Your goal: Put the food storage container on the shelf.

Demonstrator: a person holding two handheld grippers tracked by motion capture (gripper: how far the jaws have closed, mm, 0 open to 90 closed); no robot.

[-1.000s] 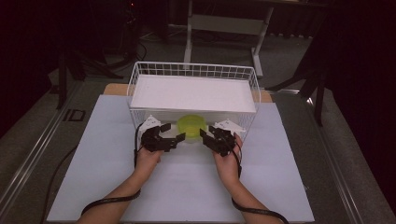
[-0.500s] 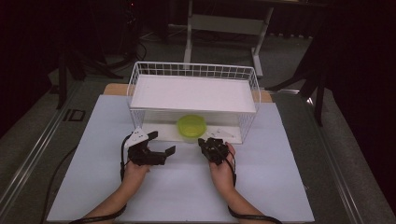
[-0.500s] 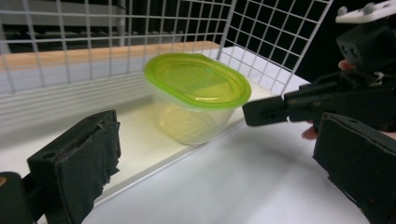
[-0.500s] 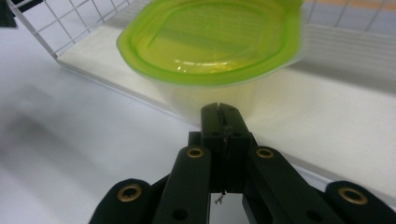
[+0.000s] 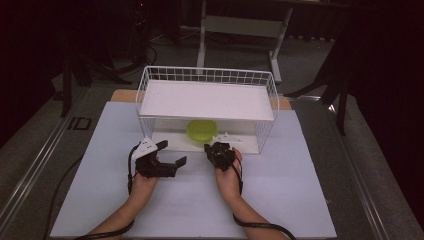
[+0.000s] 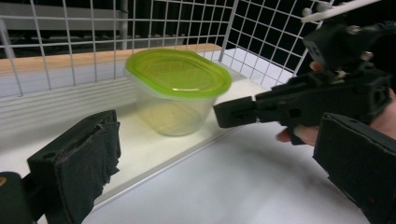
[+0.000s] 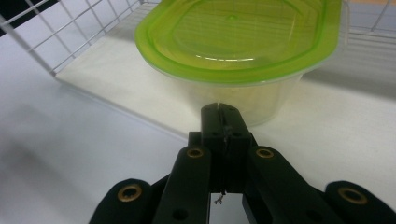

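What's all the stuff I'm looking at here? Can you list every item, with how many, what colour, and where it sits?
Container: one, clear tub with a green lid, on the lower shelf of the rack, at its open front.
Wire rack: one, white, at the far middle of the mat, with a white upper shelf.
Mat: one, white, covering the table.
Table: one, wooden, edge showing behind the mat.
Stand: one, pale grey, on the floor beyond the table.
Left gripper: one, black, jaws open, on the mat before the rack.
Right gripper: one, black, jaws shut and empty, pointing at the container.
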